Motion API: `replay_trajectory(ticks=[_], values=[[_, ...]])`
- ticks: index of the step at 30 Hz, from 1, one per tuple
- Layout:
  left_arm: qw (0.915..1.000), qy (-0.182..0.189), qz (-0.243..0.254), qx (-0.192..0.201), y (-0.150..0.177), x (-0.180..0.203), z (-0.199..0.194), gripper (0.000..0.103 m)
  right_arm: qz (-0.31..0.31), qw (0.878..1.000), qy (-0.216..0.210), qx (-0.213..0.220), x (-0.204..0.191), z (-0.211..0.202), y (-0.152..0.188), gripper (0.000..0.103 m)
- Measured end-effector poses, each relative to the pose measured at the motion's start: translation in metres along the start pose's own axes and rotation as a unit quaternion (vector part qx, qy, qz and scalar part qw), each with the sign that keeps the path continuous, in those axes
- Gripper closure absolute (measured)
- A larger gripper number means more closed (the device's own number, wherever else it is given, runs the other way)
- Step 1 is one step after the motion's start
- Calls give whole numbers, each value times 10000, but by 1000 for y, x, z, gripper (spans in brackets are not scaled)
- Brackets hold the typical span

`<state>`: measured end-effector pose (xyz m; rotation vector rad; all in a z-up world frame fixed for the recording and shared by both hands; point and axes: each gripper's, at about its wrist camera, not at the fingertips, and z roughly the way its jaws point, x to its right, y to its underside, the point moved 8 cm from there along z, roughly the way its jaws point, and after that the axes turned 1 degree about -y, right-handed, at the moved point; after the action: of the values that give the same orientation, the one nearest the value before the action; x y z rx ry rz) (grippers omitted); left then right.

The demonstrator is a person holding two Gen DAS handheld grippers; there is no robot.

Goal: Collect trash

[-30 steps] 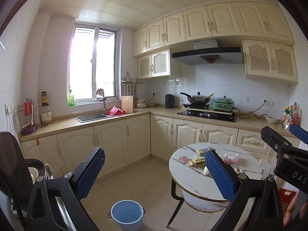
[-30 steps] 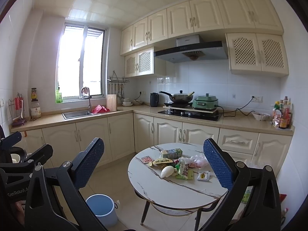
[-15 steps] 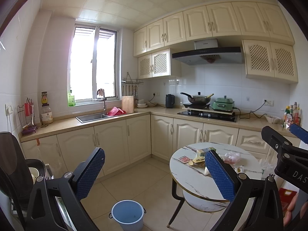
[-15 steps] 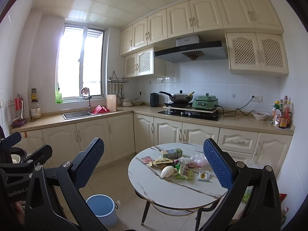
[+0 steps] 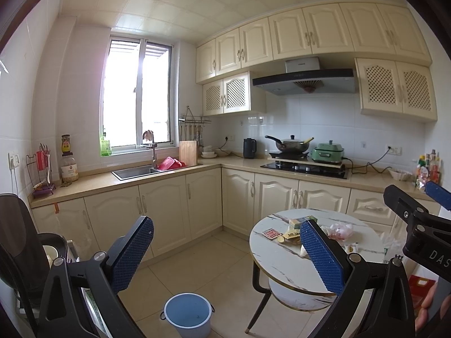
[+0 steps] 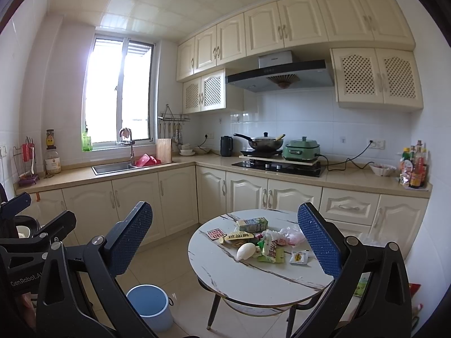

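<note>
Kitchen | trash (image 6: 262, 242) on round table (image 6: 253, 276) | both grippers' fingers wide apart, empty

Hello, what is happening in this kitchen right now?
A person holds a two-finger gripper in each hand and is about to clear trash. The left gripper and the right gripper are both open and empty, held in the air short of the round marble table. On the table lies a pile of wrappers, a green carton and a pink plastic bag, all untouched. A blue bucket stands on the floor left of the table, ready for the trash.
</note>
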<state>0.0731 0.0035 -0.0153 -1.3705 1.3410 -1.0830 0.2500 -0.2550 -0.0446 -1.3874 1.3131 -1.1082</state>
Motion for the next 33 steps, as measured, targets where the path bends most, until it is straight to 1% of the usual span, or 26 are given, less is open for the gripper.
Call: replay_trajectory(ticks=[20,33], values=[[10000,-32,18,-24,2,2,3,1,29,10000,-29,-16,1,3,2,0],[9999,-80,49,-124,1,2,20,1,80,9999,-4,-127,7,11,6,0]])
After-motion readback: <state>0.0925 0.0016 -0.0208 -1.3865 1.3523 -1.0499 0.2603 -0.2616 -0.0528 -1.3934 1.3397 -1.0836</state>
